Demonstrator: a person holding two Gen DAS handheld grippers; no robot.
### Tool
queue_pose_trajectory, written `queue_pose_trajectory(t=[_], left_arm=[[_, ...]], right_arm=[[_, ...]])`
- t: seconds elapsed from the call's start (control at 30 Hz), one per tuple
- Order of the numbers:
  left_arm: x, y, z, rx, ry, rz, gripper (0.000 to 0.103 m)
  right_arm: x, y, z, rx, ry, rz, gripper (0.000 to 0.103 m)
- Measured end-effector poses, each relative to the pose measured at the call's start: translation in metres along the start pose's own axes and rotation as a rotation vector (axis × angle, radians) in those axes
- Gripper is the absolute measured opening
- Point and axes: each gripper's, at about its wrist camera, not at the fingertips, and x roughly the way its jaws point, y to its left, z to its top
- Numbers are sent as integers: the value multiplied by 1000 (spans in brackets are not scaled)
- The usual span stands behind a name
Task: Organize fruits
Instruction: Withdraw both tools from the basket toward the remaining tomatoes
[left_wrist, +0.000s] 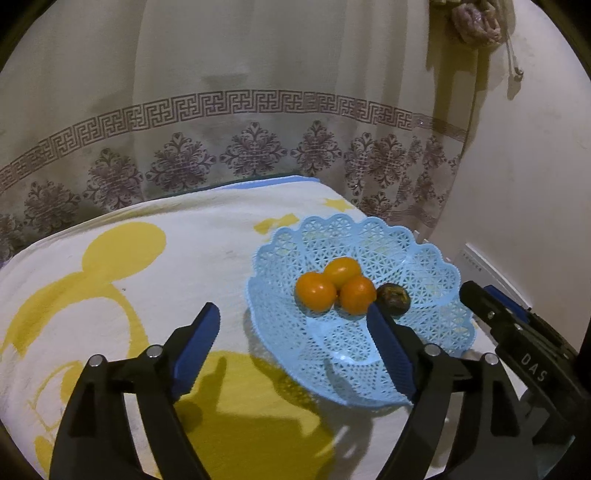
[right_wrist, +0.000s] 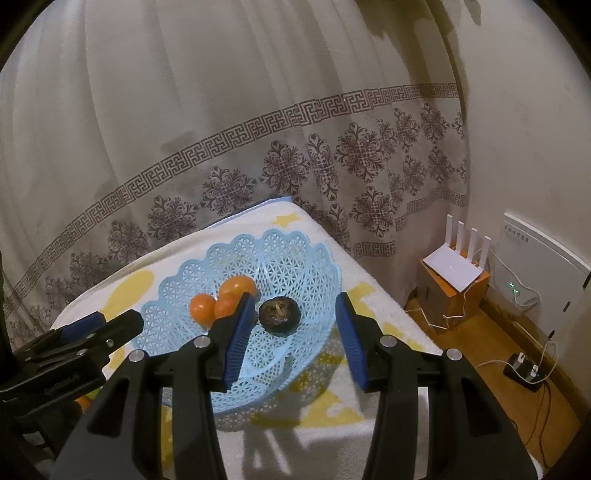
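Both my left gripper (left_wrist: 291, 343) and right gripper (right_wrist: 295, 336) stand apart, empty. The dark fruit (right_wrist: 277, 316) right of the oranges (left_wrist: 334, 288) in the blue basket (left_wrist: 424, 258) looks light and soft; I'd pinch its sides gently.

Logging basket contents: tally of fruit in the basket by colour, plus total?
Orange fruit: 3
Dark fruit: 1
Total: 4, all inside the blue basket

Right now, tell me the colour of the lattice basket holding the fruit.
Light blue basket, clearest in the left wrist view.
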Motion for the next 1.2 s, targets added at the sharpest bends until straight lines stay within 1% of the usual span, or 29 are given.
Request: queue_pose_trajectory(t=[0.03,0.1,0.4,0.43,0.47,0.77,1.03,1.1,1.2], left_arm=[[-1,1,-1,2,2,5,82],[-3,4,-2,2,1,17,86],[-21,21,-6,-27,-6,65,87],[-22,23,-7,-30,-5,70,91],[-25,27,-8,-36,-7,80,92],[-45,58,-19,-91,0,150,92],[-64,96,-38,-172,22,225,92],[-68,104,-43,-186,27,235,92],[-73,112,-51,-200,35,250,92]], right_arm=[[0,0,0,-1,0,0,48],[1,1,-2,-6,2,1,54],[-1,12,-6,-34,9,14,56],[-1,13,-6,-37,9,15,56],[-3,15,-7,-41,7,18,56],[-10,32,-11,-74,14,48,56],[-15,53,-18,-119,33,86,57],[-15,58,-20,-128,39,93,66],[-16,66,-24,-144,41,104,66]])
